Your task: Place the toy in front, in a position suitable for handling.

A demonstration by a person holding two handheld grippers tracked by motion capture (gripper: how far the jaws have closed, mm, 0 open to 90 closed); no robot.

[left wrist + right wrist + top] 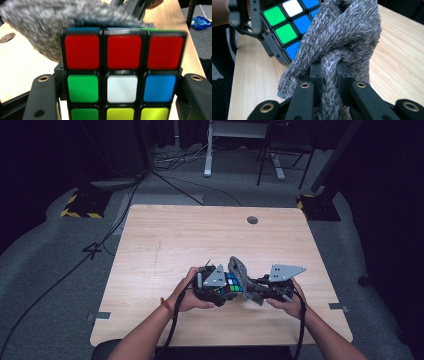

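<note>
A puzzle cube (232, 284) with coloured squares is held above the near middle of the wooden table (165, 240). My left gripper (222, 290) is shut on it; in the left gripper view the cube (122, 75) sits between the two black jaws, red row on top. My right gripper (257, 290) is shut on a grey fluffy cloth (241, 272), which lies against the cube's far and right side. In the right gripper view the cloth (342, 42) bunches between the jaws and covers part of the cube (287, 22). The cloth (50, 22) hangs over the cube's top.
A round cable hole (252, 220) lies near the table's far edge. Beyond the table stand a desk leg (208, 150), loose floor cables and yellow-black striped bases (80, 207) on grey carpet. Cables trail from both grippers toward the near edge.
</note>
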